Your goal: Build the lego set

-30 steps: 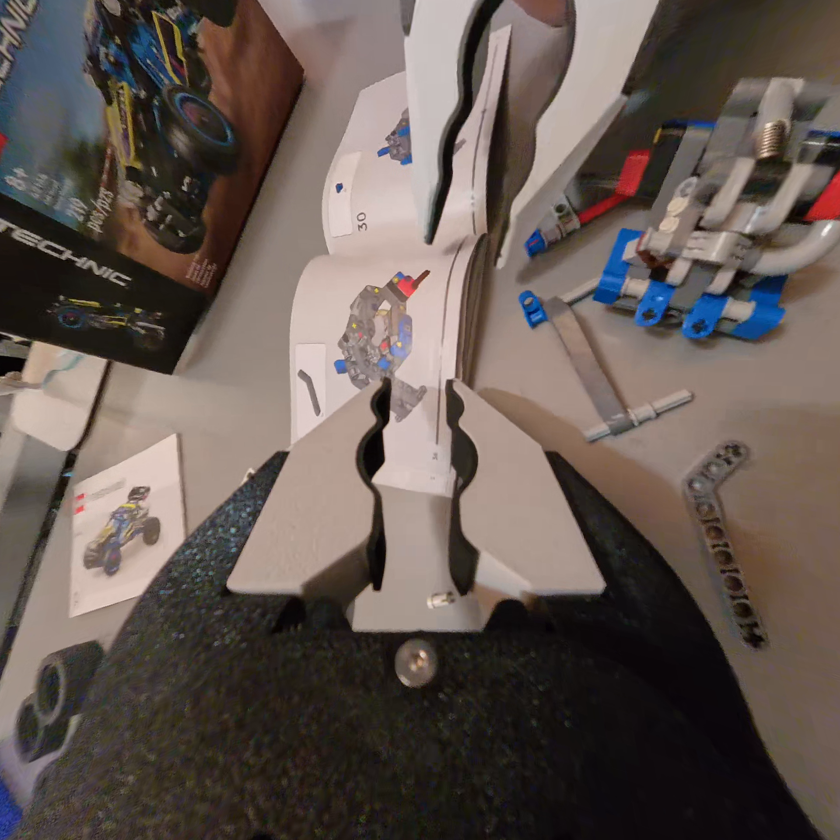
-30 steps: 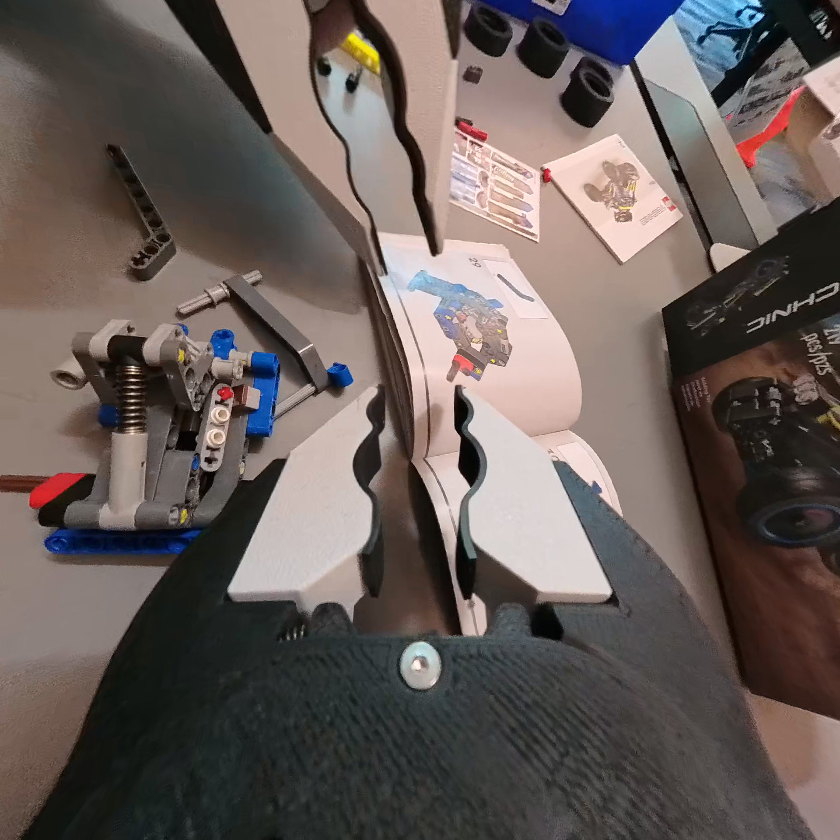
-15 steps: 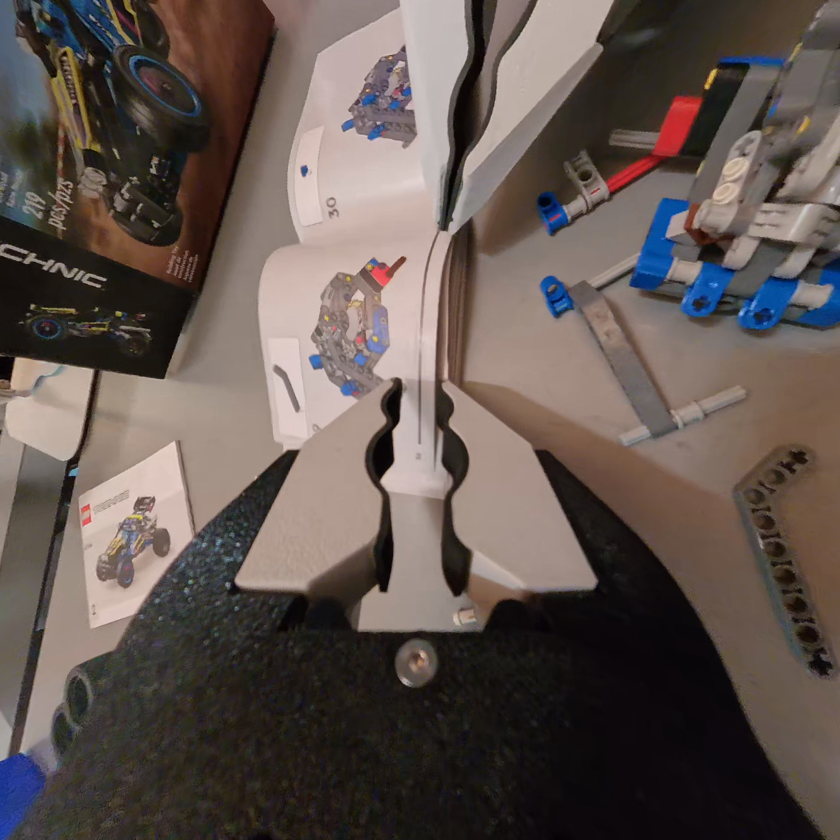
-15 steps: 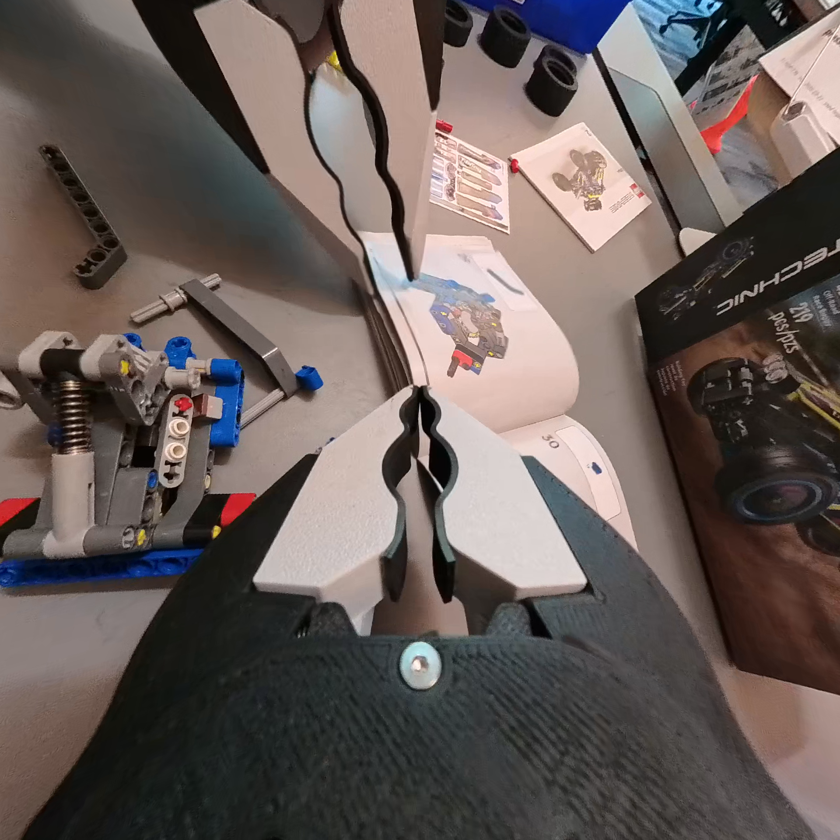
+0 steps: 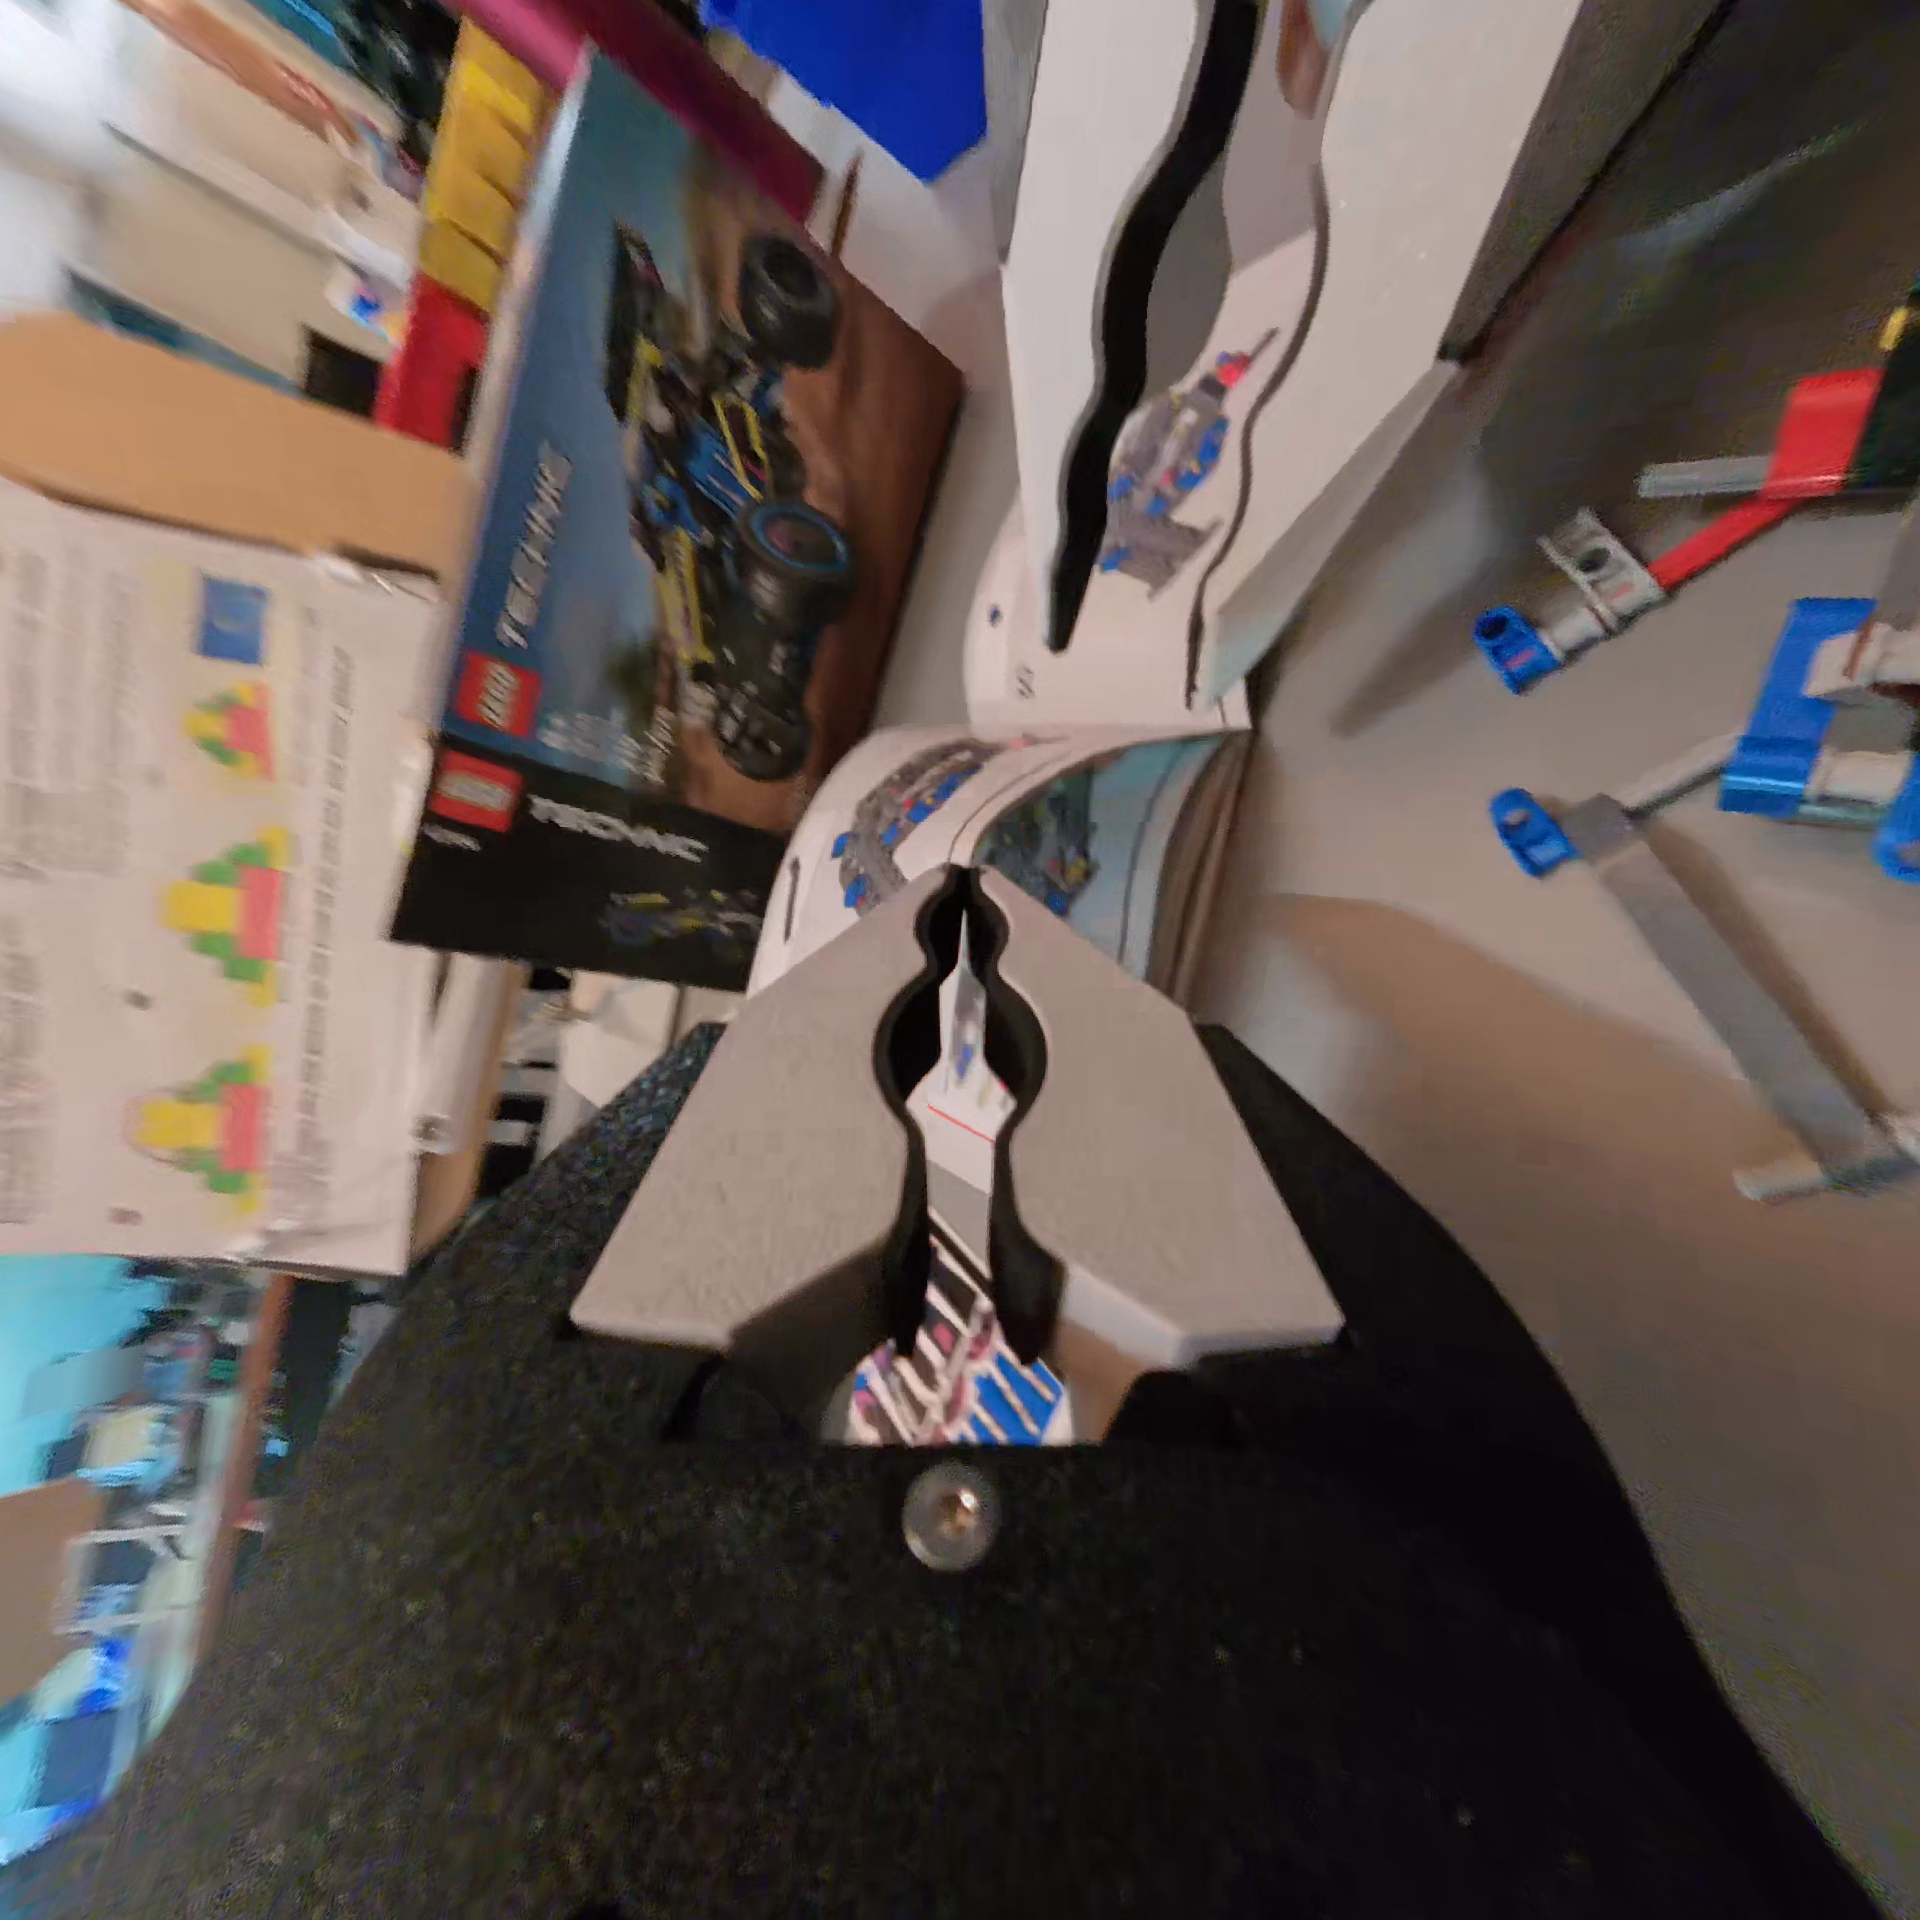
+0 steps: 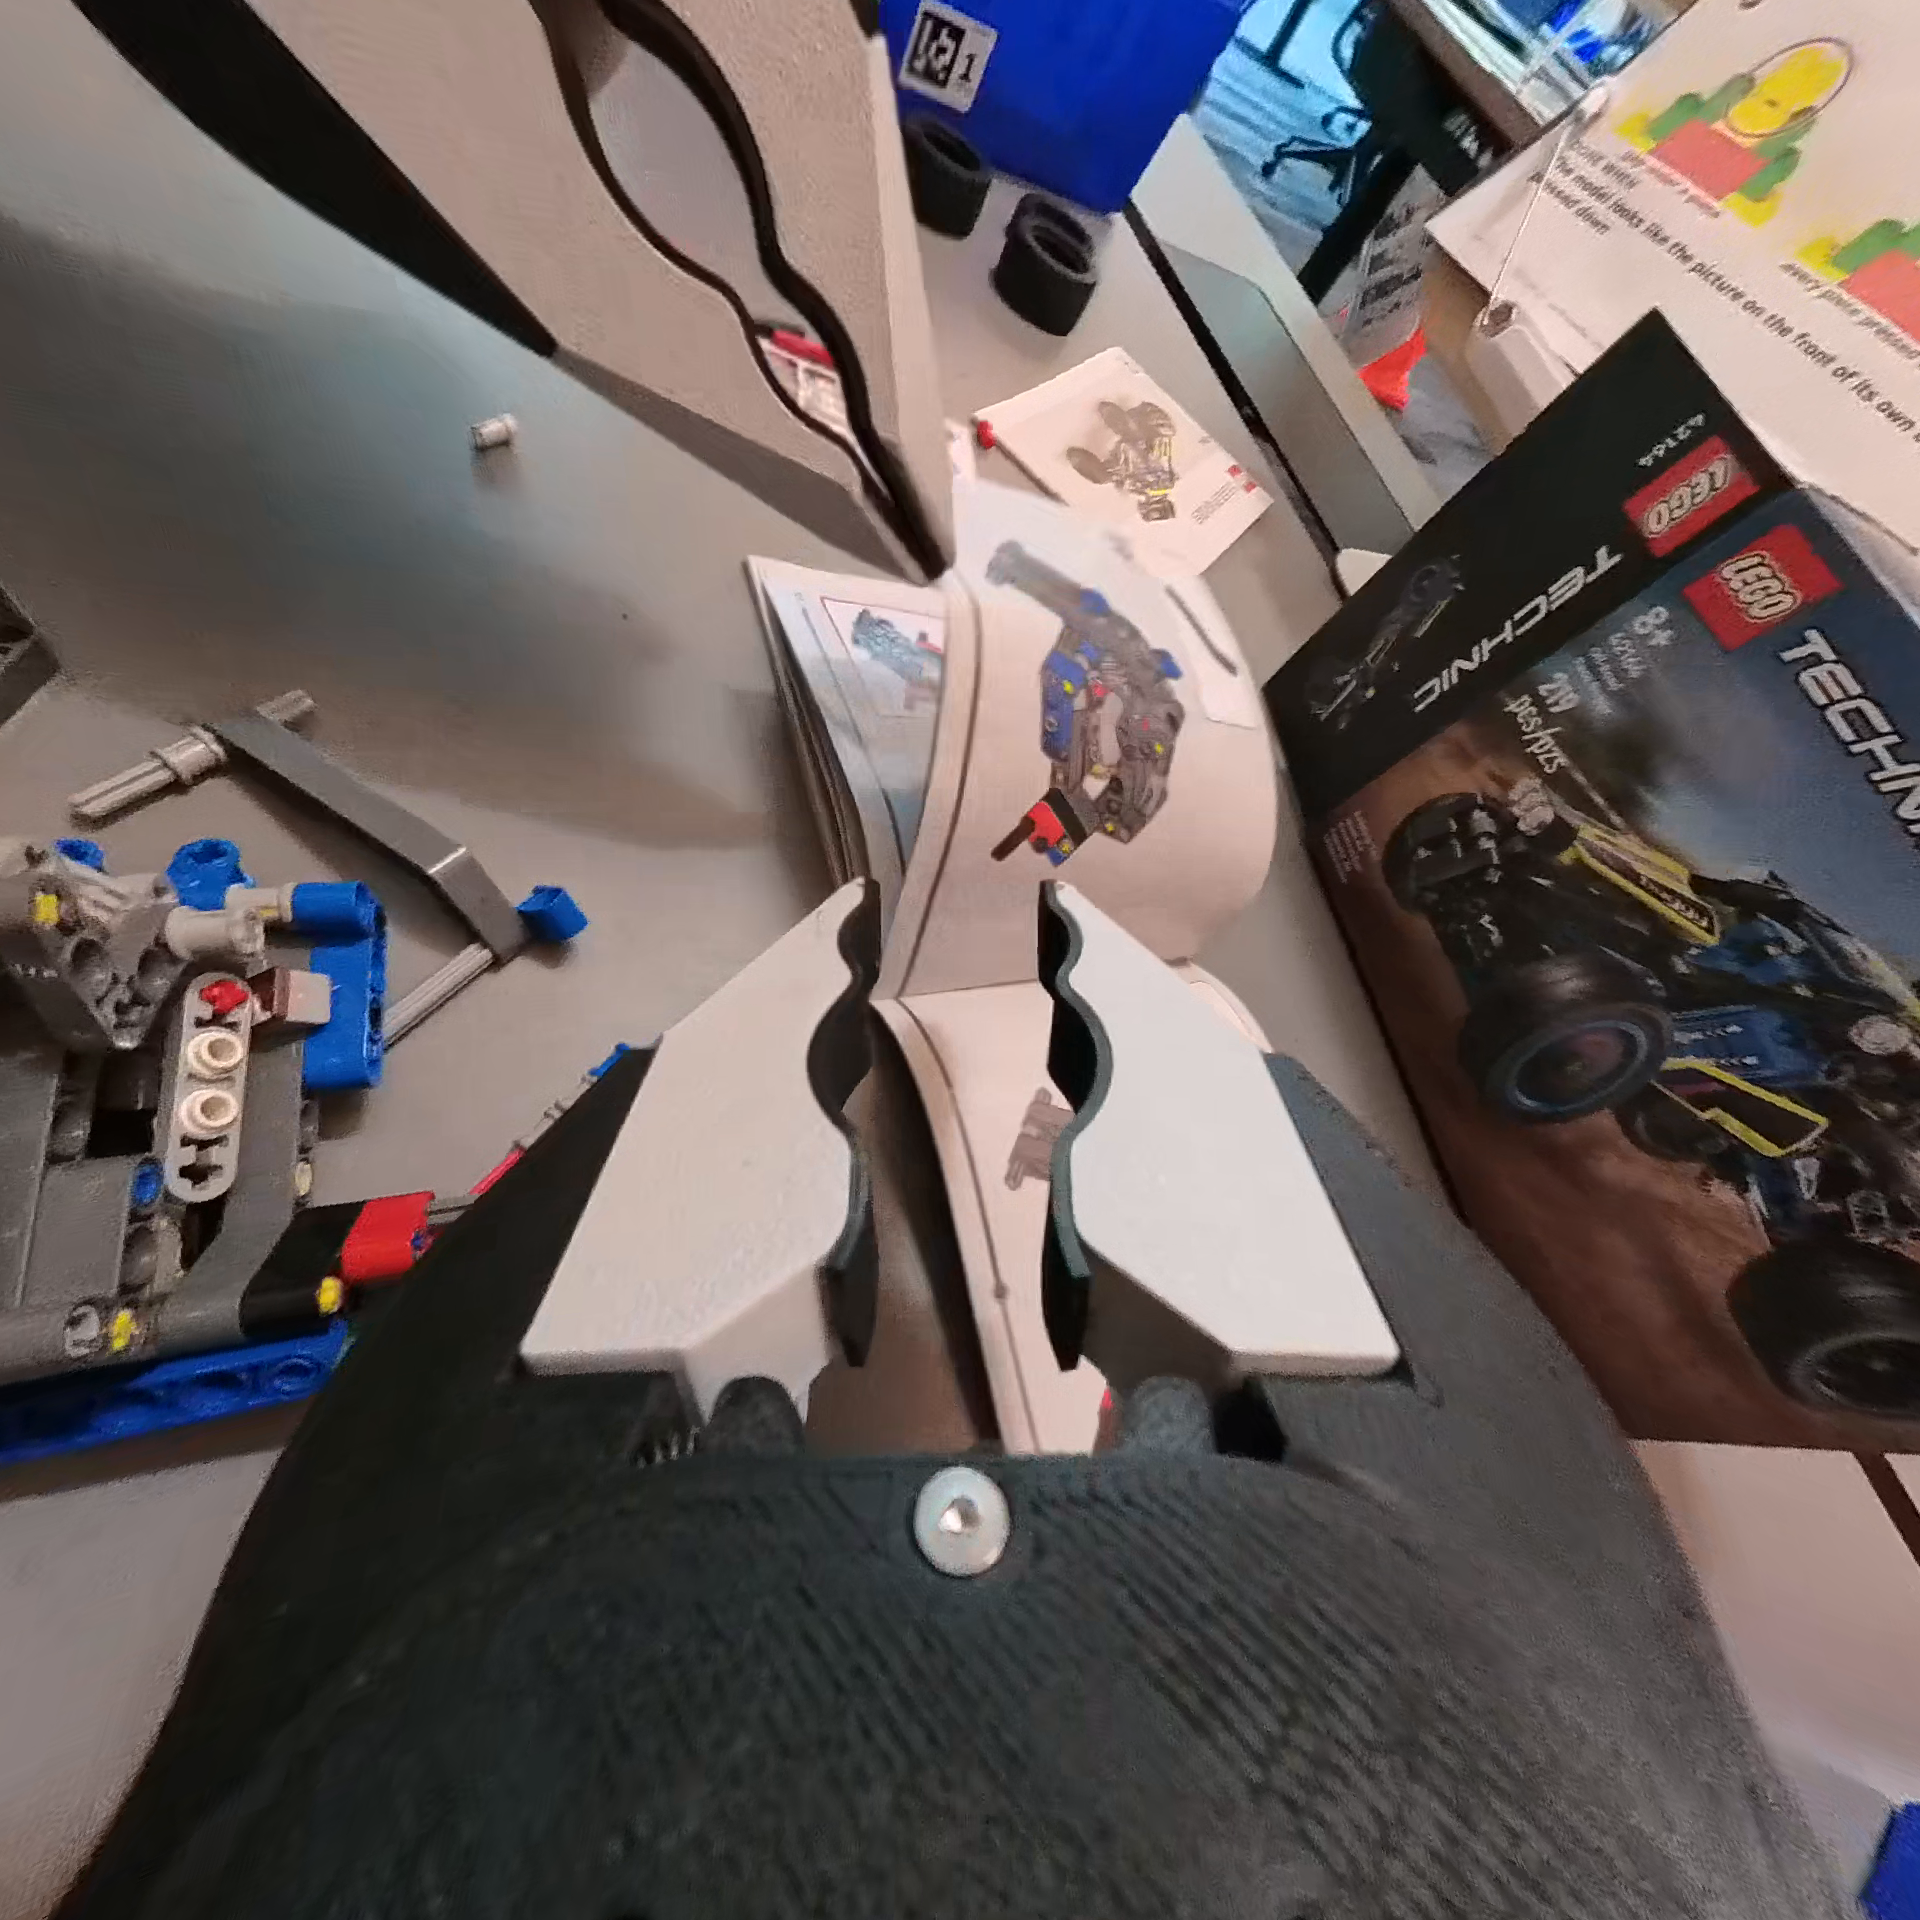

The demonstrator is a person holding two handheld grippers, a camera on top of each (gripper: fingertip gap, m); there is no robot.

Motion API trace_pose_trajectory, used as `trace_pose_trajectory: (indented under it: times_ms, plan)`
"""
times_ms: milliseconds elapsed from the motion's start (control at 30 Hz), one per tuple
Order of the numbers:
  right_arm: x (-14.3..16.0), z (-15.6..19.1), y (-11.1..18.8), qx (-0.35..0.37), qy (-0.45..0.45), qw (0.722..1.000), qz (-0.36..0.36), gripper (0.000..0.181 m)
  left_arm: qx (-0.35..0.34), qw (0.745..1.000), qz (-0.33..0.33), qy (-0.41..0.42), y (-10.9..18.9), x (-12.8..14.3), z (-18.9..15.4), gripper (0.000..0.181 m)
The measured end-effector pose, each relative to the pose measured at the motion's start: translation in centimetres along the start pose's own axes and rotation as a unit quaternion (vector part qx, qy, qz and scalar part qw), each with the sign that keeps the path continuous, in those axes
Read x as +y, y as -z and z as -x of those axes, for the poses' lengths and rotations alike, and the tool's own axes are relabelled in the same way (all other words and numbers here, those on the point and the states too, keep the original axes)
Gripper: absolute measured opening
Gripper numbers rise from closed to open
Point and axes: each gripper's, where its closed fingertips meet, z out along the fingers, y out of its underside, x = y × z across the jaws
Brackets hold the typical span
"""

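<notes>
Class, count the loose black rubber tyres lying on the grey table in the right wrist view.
2 are visible: one black rubber tyre beside the blue bin, another just right of it, nearer the camera. The other gripper may hide more.

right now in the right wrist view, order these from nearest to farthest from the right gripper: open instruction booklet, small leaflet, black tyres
1. open instruction booklet, at the right gripper fingertips
2. small leaflet, beyond the booklet
3. black tyres, farthest, by the blue bin

Booklet (image 6: pixel 1091 727) between set box (image 6: pixel 1662 935) and part-built model (image 6: pixel 187 1091).
</notes>
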Motion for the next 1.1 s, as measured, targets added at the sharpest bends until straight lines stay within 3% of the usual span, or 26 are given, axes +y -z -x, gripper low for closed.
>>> trace_pose_trajectory:
  times_ms: [200, 300, 400, 533, 633, 733, 900, 1000, 1100]
  plan:
    - [0.1, -1.3, -0.1, 0.023, -0.036, 0.999, -0.01, 0.039, -0.02, 0.99, -0.084, -0.111, -1.4, -5.1, 0.2, 0.0]
    - [2.4, -1.3, 1.1, -0.007, -0.071, 0.997, 0.033, 0.007, -0.039, 0.98, -0.095, -0.17, -3.1, -6.6, 0.0, 0.0]
    - [5.5, -1.5, 2.4, -0.034, -0.107, 0.99, 0.084, 0.01, -0.044, 0.981, -0.13, -0.138, -3.6, -8.1, 0.3, 0.002]
    - [7.8, -5.2, 3.4, 0.053, -0.04, 0.989, 0.13, 0.003, -0.017, 0.984, -0.176, -0.031, -3.3, -8.2, 1.0, 0.001]
    - [8.6, -7.6, 2.1, 0.111, 0.013, 0.983, 0.145, 0.0, -0.001, 0.983, -0.184, 0.009, -3.7, -7.1, 1.1, 0.0]
    - [9.8, -7.7, 0.7, 0.112, 0.06, 0.977, 0.171, 0.0, 0.041, 0.989, -0.141, -0.027, -5.9, -5.8, -0.4, 0.0]
    - [9.5, -6.0, 1.5, 0.062, 0.011, 0.986, 0.158, 0.0, 0.156, 0.97, -0.173, -0.069, -7.3, -8.2, -4.6, 0.0]
    - [9.0, -3.6, 2.9, 0.011, -0.039, 0.99, 0.136, 0.0, 0.248, 0.942, -0.215, -0.068, -5.2, -9.9, -7.3, 0.0]
    - [9.0, -1.6, 4.9, -0.01, -0.041, 0.99, 0.134, 0.0, 0.312, 0.924, -0.21, -0.066, -2.4, -10.1, -8.5, 0.0]
